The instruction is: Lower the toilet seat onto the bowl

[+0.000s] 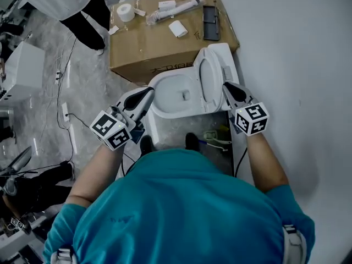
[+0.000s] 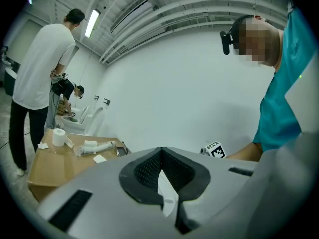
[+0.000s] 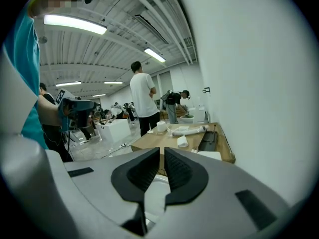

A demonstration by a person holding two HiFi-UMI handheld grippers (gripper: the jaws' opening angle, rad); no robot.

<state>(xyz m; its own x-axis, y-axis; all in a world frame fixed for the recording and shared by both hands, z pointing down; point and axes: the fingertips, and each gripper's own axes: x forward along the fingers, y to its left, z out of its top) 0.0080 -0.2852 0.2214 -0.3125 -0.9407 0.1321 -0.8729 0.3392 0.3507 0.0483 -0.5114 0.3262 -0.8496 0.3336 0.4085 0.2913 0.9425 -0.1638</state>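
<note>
Toilet seat (image 1: 204, 84) upright, cardboard box (image 1: 165, 45) behind; left claw (image 1: 148, 93), right claw (image 1: 226, 87) closed, empty.

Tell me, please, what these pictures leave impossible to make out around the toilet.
1. Head view: the hinge of the toilet seat, too small to see; also whether the right gripper touches the seat.
2. Left gripper view: the toilet, hidden by the body of the left gripper except for a white sliver below its jaws.
3. Head view: the print on the cardboard box, too small to read.
</note>
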